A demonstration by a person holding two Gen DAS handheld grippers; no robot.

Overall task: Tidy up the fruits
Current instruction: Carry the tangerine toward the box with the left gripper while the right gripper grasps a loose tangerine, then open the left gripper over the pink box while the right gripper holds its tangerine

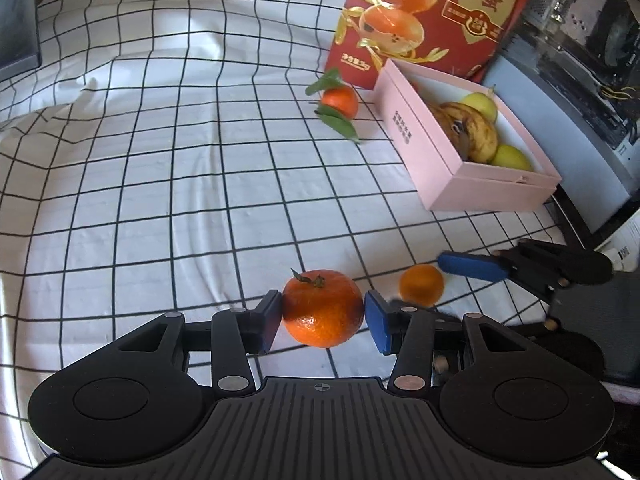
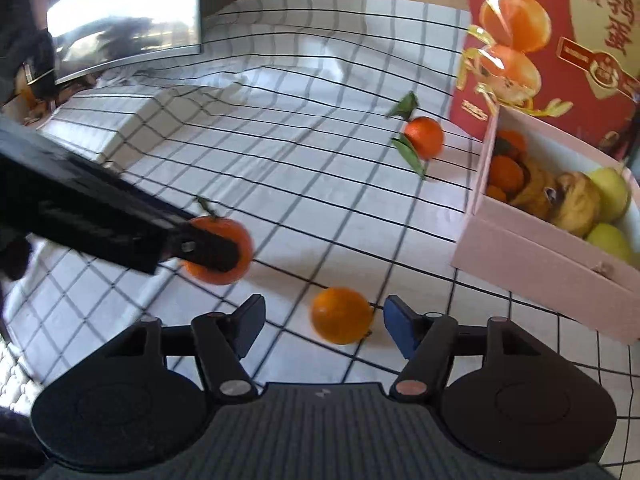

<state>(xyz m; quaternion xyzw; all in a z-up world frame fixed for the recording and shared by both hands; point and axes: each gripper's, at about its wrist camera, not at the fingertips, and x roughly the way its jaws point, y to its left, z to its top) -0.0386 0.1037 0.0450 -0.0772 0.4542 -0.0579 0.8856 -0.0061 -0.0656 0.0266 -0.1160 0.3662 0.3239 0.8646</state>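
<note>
My left gripper (image 1: 323, 316) is shut on a large mandarin (image 1: 322, 308) with a short stem; both blue pads touch its sides. It also shows in the right wrist view (image 2: 218, 250), held by the left gripper (image 2: 224, 254). My right gripper (image 2: 324, 326) is open around a smaller orange (image 2: 342, 315) lying on the checked cloth; the pads stand apart from it. That orange (image 1: 421, 284) and the right gripper (image 1: 474, 266) show at the right of the left wrist view. A leafy mandarin (image 1: 339, 101) lies near the pink box (image 1: 416, 136).
The pink box (image 2: 520, 256) holds pears, browned bananas and small oranges. A red printed carton (image 1: 432, 8) stands behind it. A dark monitor (image 2: 120, 16) stands at the far left, computer hardware (image 1: 580, 40) at the right. The checked cloth (image 1: 180, 160) has folds.
</note>
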